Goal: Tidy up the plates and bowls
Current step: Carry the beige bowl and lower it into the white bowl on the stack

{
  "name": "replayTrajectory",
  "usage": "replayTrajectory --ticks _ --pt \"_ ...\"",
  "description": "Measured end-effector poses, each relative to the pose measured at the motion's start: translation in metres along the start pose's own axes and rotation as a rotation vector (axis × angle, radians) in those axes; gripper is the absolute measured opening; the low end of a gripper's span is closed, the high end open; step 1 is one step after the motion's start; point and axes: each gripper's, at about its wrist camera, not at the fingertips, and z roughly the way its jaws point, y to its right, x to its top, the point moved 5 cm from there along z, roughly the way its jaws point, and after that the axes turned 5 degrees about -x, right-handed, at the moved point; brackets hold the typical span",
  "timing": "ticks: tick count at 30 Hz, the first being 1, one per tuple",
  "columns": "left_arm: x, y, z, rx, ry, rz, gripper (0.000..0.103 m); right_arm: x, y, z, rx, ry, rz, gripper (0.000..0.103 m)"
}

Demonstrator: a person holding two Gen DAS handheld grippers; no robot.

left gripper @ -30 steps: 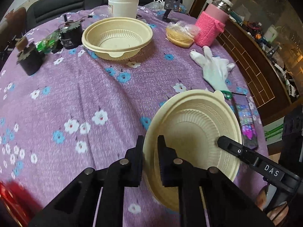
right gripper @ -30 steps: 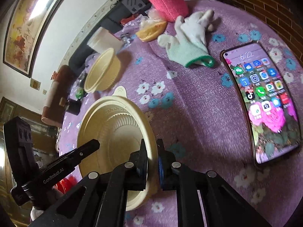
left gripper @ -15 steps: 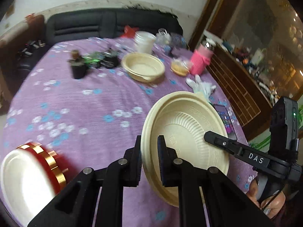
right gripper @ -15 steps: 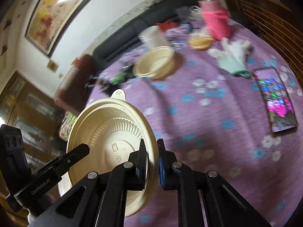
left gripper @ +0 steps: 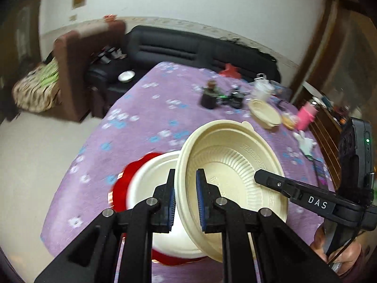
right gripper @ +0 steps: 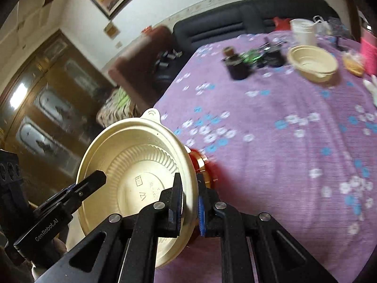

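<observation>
Two grippers, left (left gripper: 186, 198) and right (right gripper: 190, 202), have jaws nearly closed on opposite rims of one cream bowl (left gripper: 233, 162): probably light, thin, flexible; rim grips suit it.

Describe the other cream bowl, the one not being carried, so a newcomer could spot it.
On the purple flowered tablecloth, look to the far end near the black sofa. The cream plastic bowl sits upright there, between the dark gadgets and a pink-sleeved bottle; it is the only empty open dish there.
</observation>
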Motion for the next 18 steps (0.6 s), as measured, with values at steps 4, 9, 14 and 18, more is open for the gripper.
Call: replayTrajectory --ticks 4,9,14,18 --pt "-0.011 -0.031 0.01 0.01 -0.035 -0.059 0.014 -0.004 -0.013 0.03 -0.027 -0.033 -0.03 0.013" --pt "-0.018 -0.044 0.018 0.019 -0.042 -0.073 0.014 -0.006 -0.017 0.047 -0.053 -0.044 -0.041 0.013" --pt "-0.018 -0.046 0.021 0.035 -0.027 -0.066 0.014 -0.001 -0.02 0.048 -0.085 -0.028 -0.08 0.013" --pt "-0.018 -0.05 0.023 0.037 -0.022 -0.074 0.014 -0.002 -0.023 0.048 -0.091 -0.009 -0.109 0.015"
